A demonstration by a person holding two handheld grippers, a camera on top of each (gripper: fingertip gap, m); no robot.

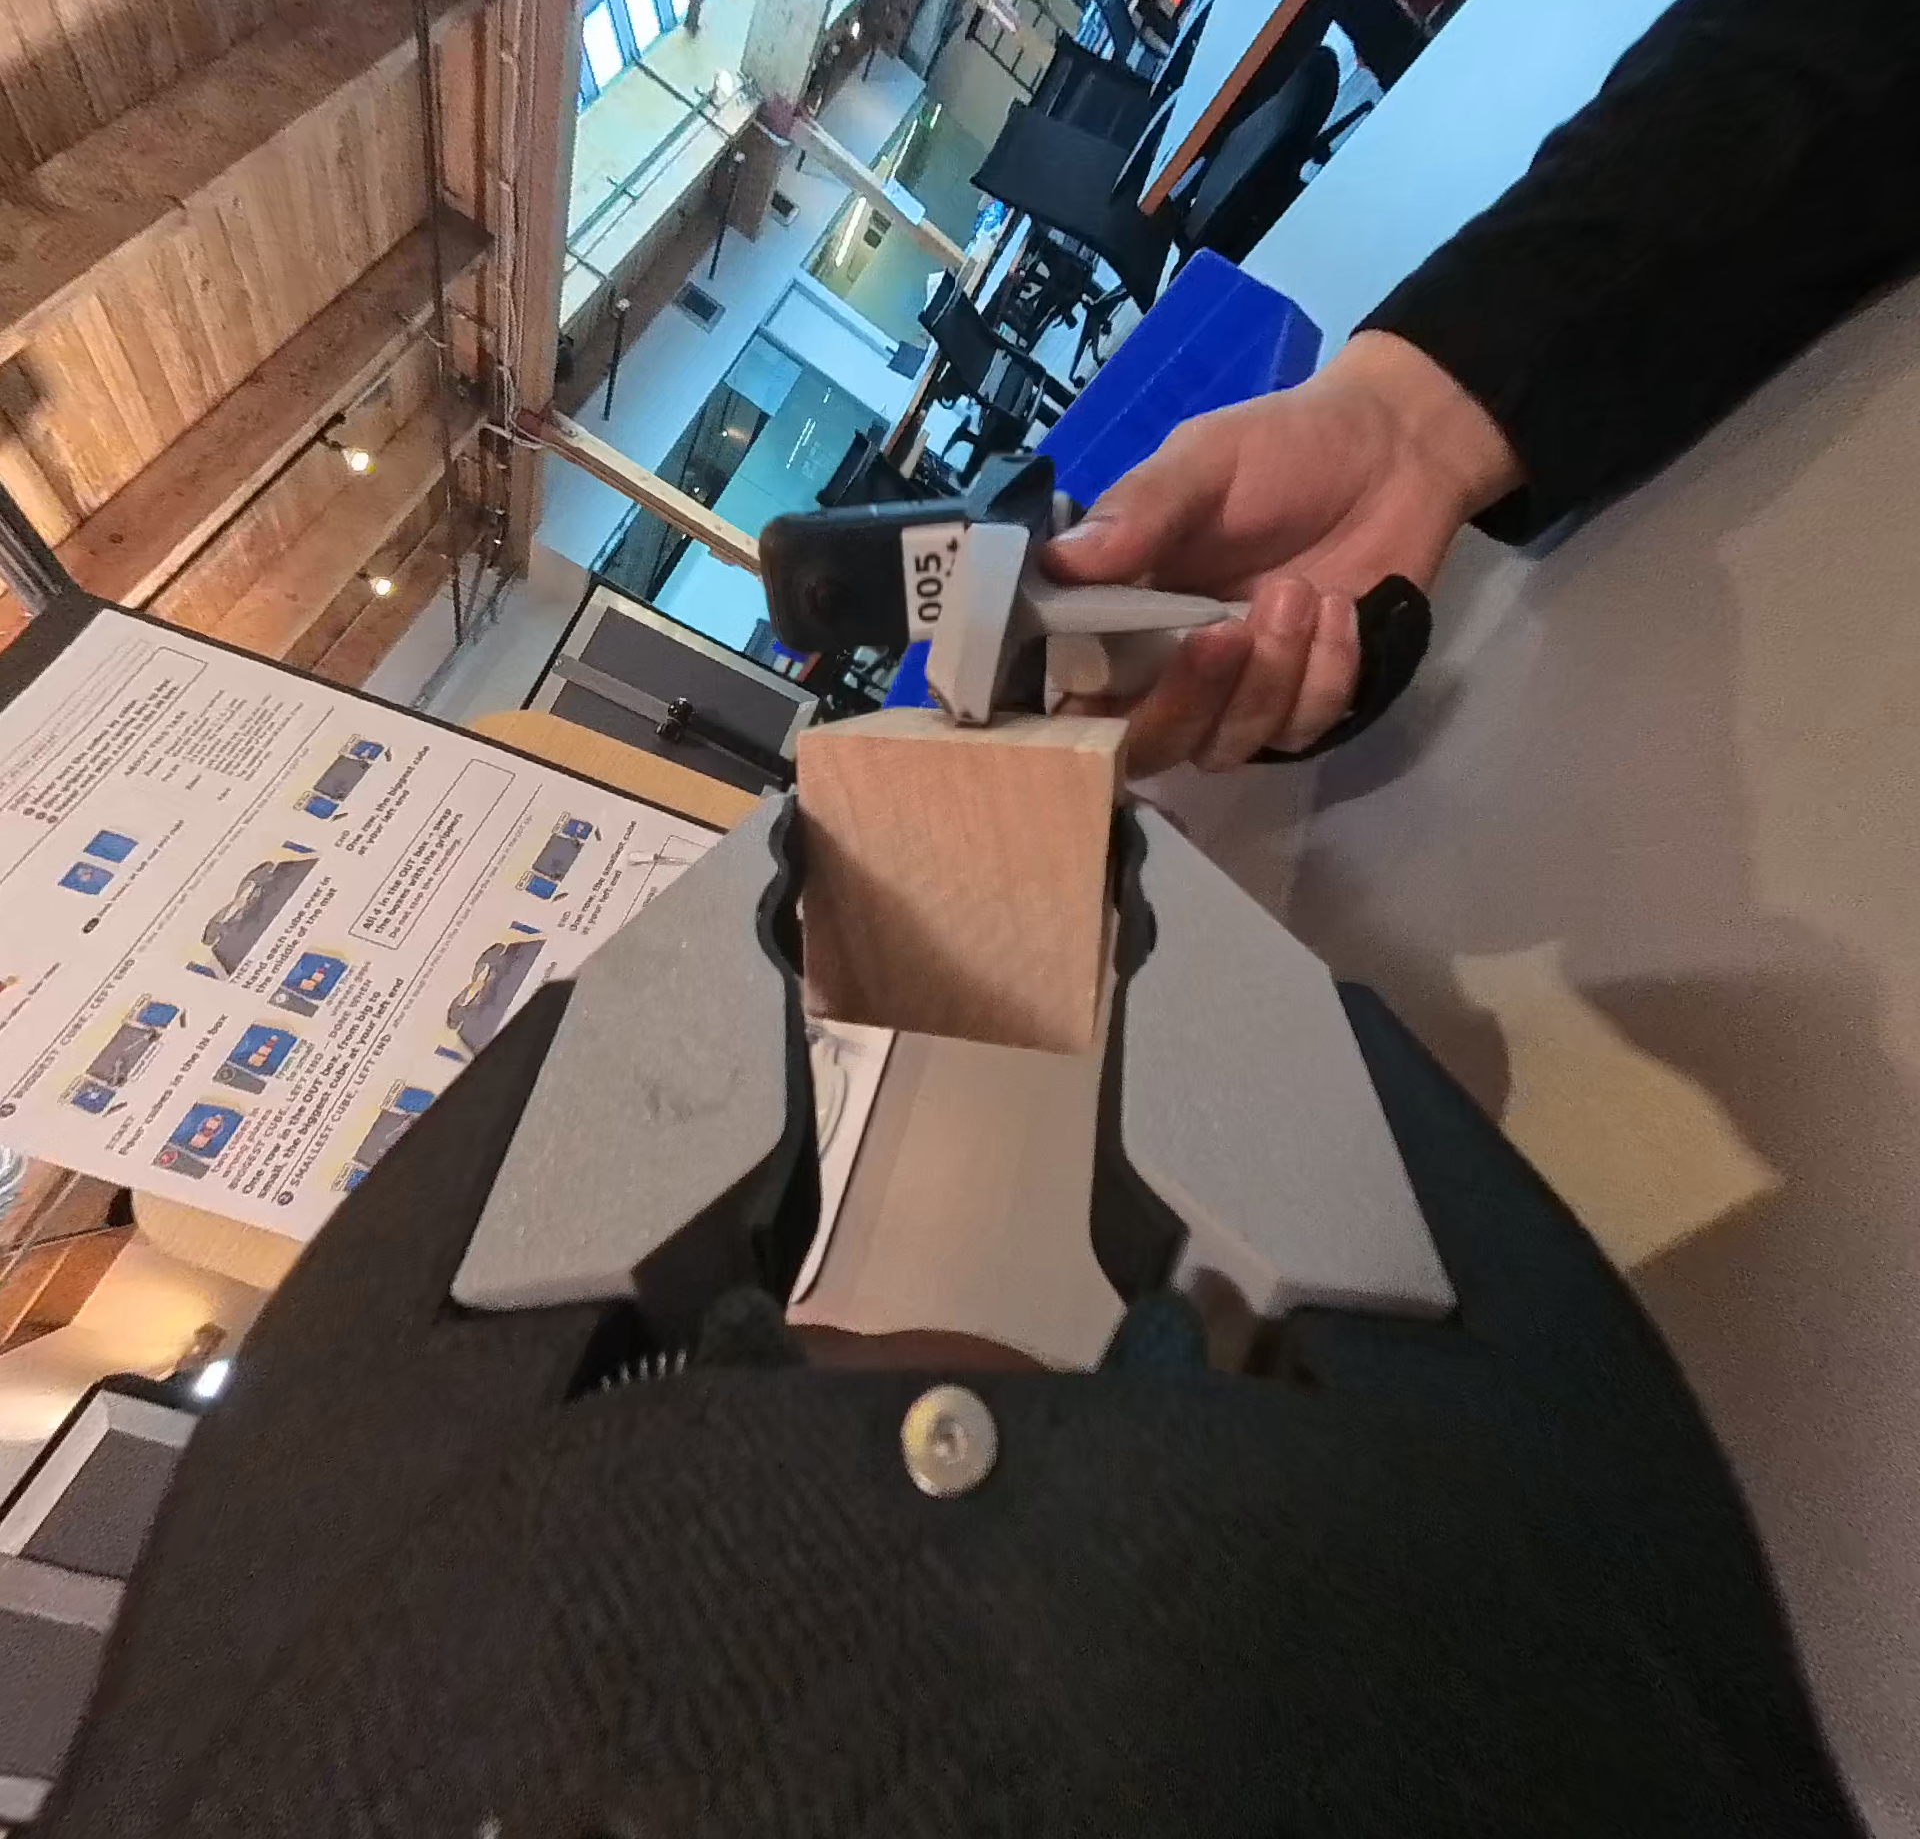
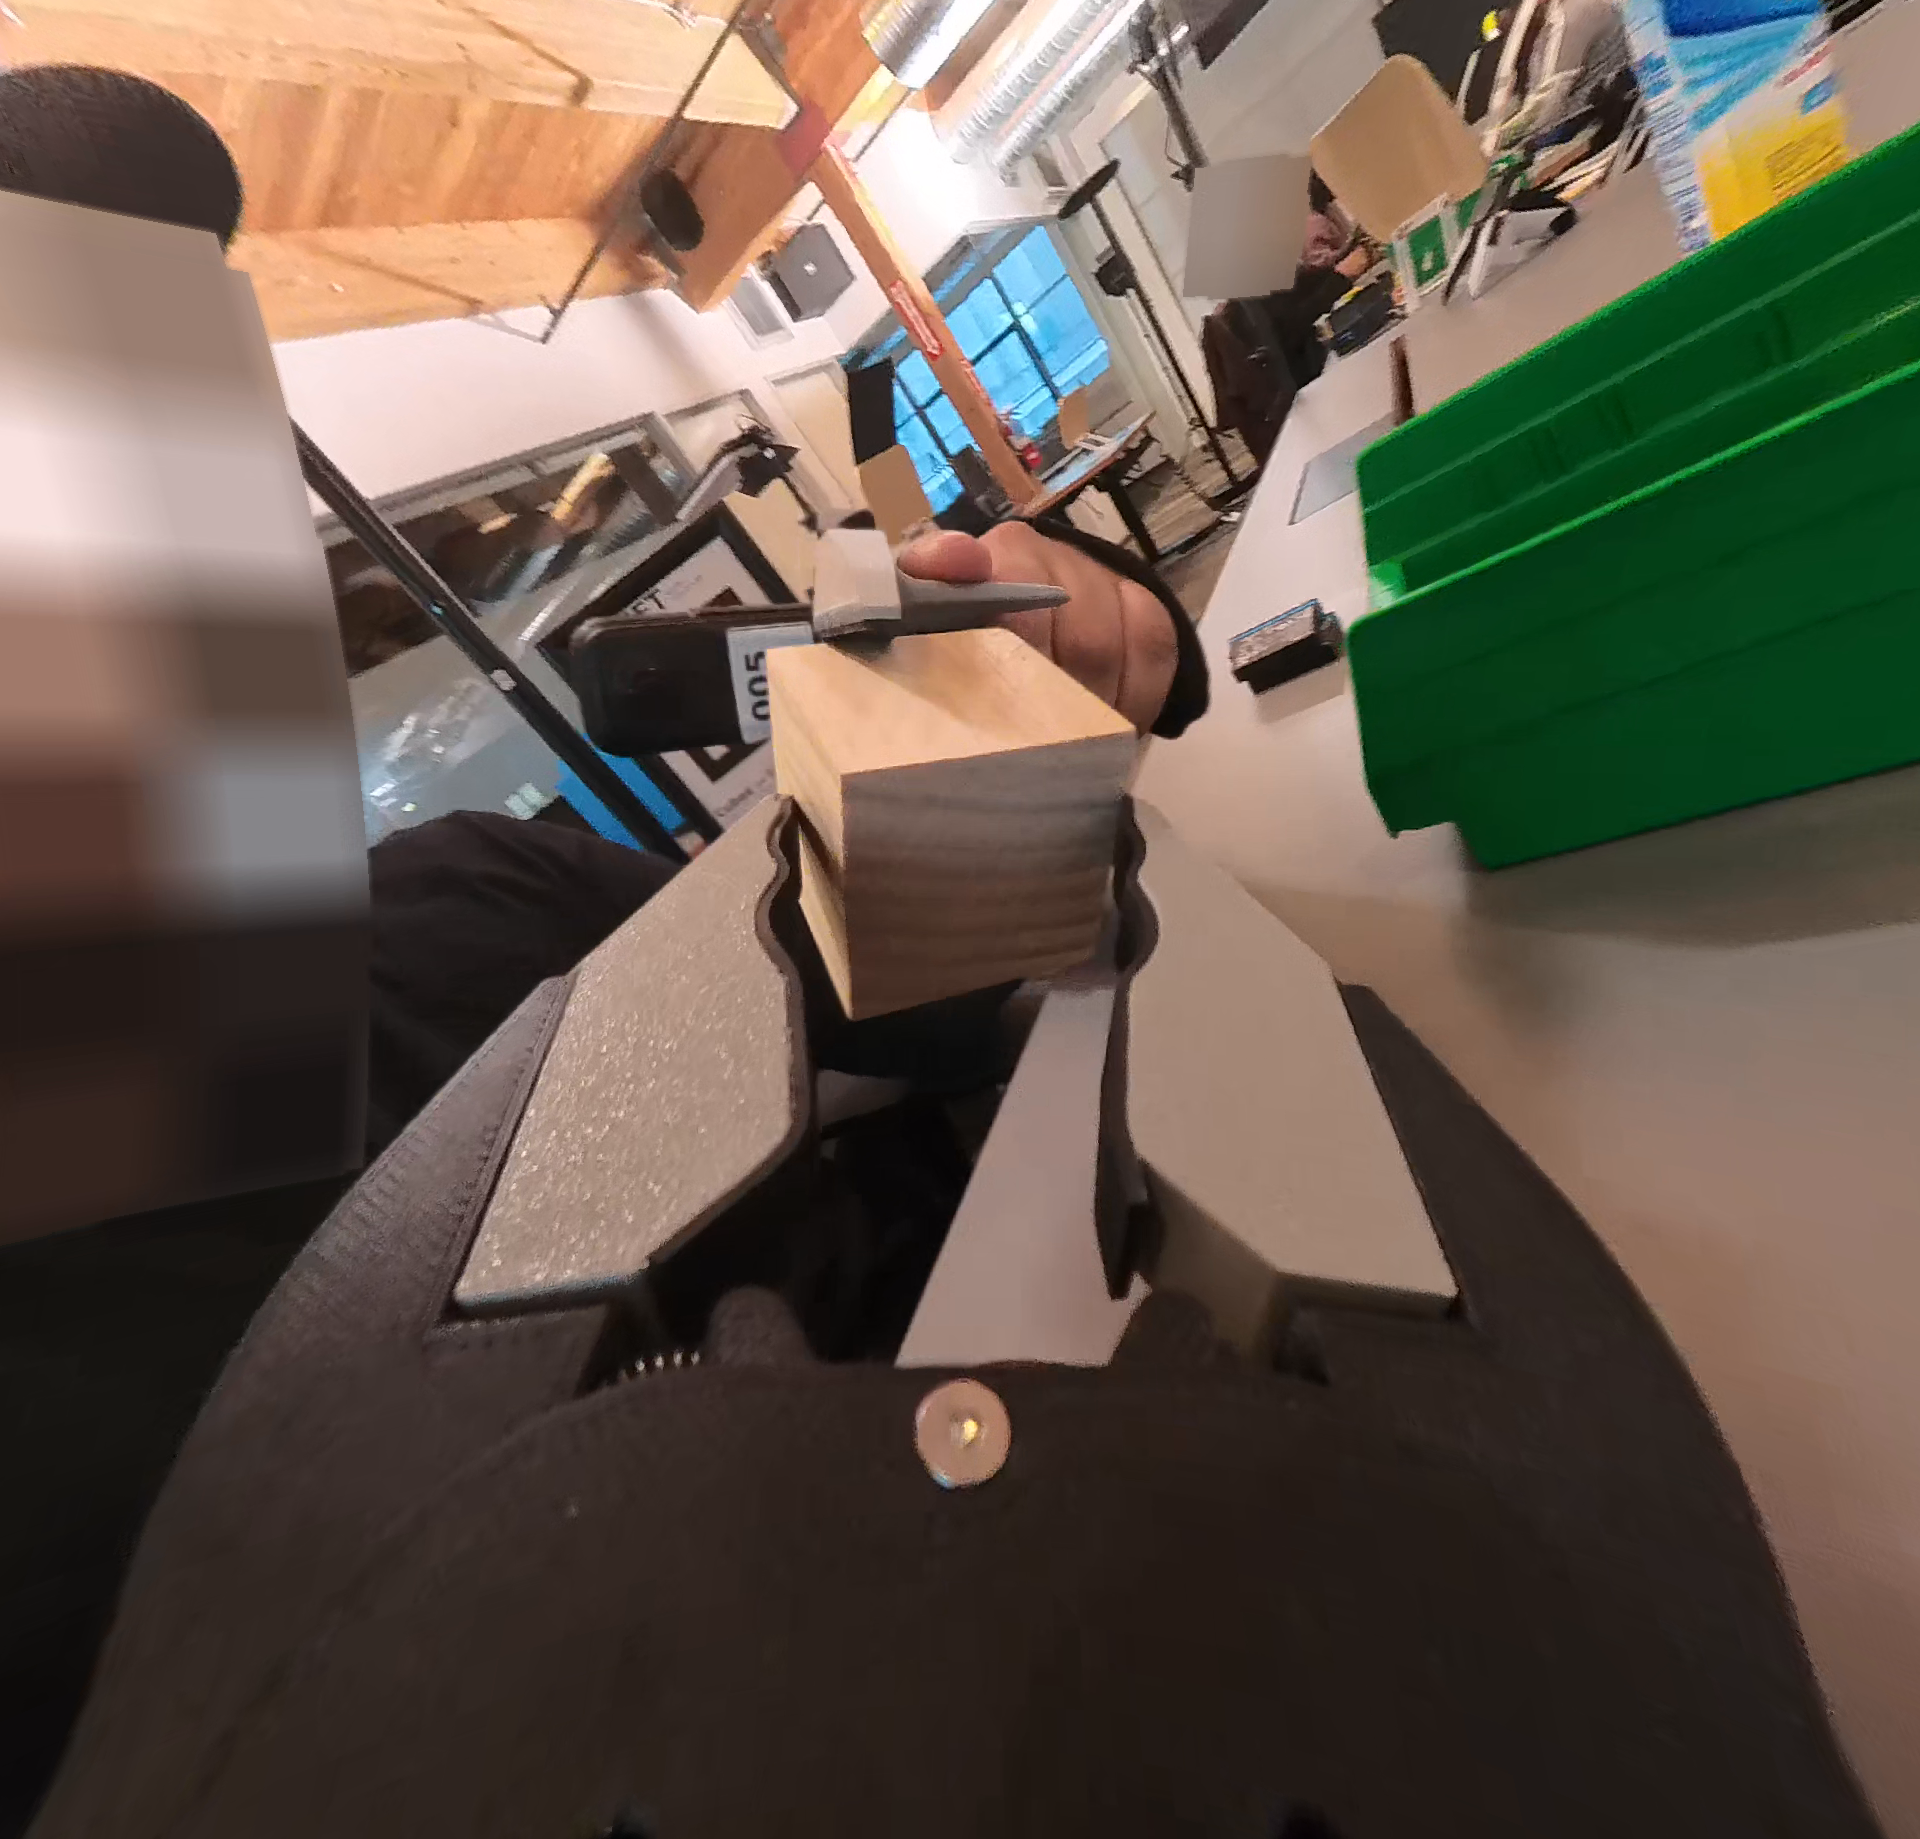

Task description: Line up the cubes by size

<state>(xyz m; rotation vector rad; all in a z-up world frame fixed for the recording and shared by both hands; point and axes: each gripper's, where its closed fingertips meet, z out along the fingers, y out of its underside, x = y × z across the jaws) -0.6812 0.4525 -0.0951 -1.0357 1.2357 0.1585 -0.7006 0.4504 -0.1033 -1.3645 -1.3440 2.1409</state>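
Hanging in mid-air above the grey tabletop, the pale square-edged wooden cube sits right between both tools at once, and this looks like a hand-over caught halfway. From the left wrist view, the grey-fingered left gripper is clenched on the cube's two side faces, with the notched fingertips pressed in on either side. From the right wrist view it's the same story: the right gripper is clamped across the cube's flanks, tips hard against the wood. Each camera also catches the other tool coming in from straight ahead, with one grey finger laid flat on the cube's upper face; its partner finger underneath can't be made out for certain. So the two grips appear to cross at right angles, nose to nose, with the cube dead centre and neither side nearer than the other. Being a cube, it has no long axis to worry about; what matters, I'd say, is which pair of faces lets go first. Behind the cube, the right hand in a black sleeve steadies its tool, and the left hand mirrors it. Further out, a printed instruction sheet lies to the left, a blue plastic bin stands beyond, and green plastic bins line the table's right side.
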